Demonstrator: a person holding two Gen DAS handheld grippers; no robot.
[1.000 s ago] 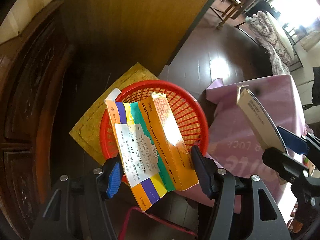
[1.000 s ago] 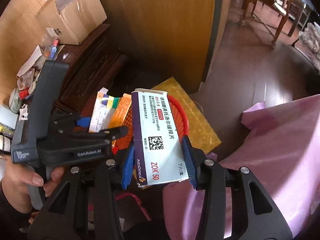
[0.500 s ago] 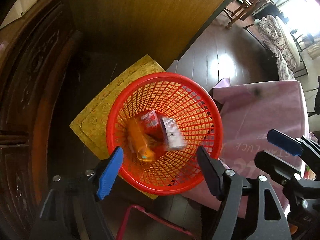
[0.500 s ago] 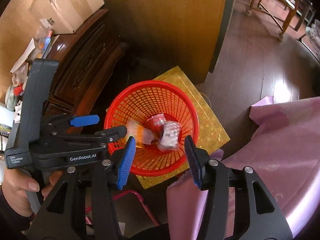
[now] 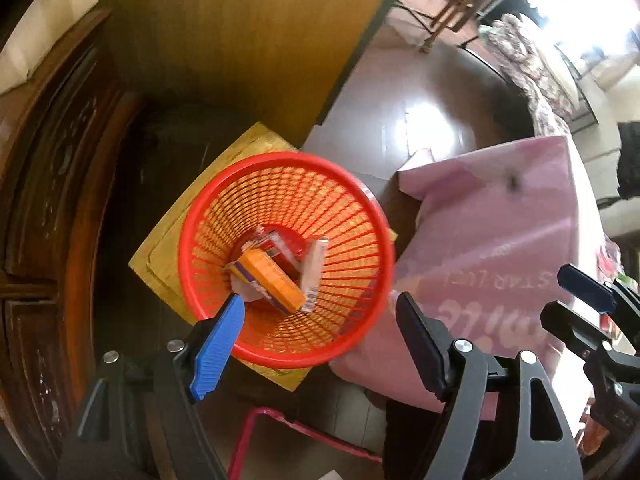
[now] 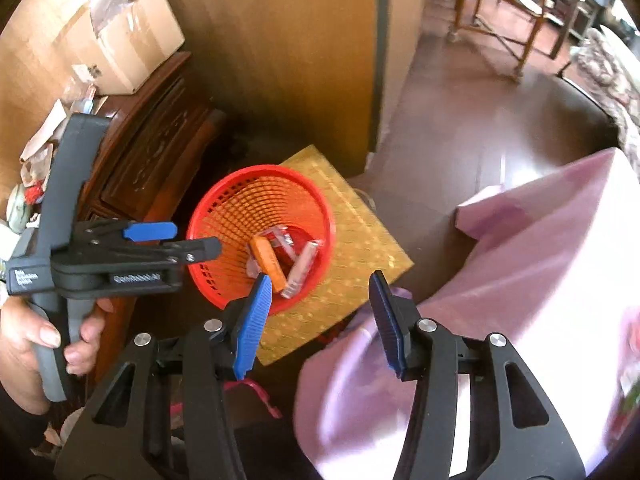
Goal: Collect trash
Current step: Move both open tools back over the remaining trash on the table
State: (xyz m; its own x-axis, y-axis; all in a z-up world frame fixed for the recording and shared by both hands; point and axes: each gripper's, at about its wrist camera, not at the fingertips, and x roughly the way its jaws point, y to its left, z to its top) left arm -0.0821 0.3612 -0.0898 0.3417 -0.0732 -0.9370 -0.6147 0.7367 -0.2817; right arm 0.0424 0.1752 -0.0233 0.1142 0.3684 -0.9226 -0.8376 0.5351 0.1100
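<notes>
A red mesh waste basket (image 5: 352, 188) stands on the floor on a yellow mat (image 5: 168, 248); it also shows in the right wrist view (image 6: 224, 216). An orange medicine box (image 5: 276, 280) and a white box (image 5: 314, 276) lie at its bottom, seen again in the right wrist view as the orange box (image 6: 267, 261) and the white box (image 6: 301, 267). My left gripper (image 5: 320, 344) is open and empty above the basket's near rim. My right gripper (image 6: 320, 320) is open and empty, above the mat beside the basket. The left gripper (image 6: 188, 240) also shows there.
A pink tablecloth (image 5: 500, 248) covers a table at the right (image 6: 520, 280). A dark carved wooden cabinet (image 5: 44, 208) stands at the left, with a cardboard box (image 6: 120, 40) on top. A wooden panel wall (image 5: 240, 40) is behind the basket. A red wire frame (image 5: 280, 432) lies below.
Both grippers opened and let go of their boxes. The orange box and the white box fell into the red basket and now lie at its bottom. Both grippers drew back a little.
</notes>
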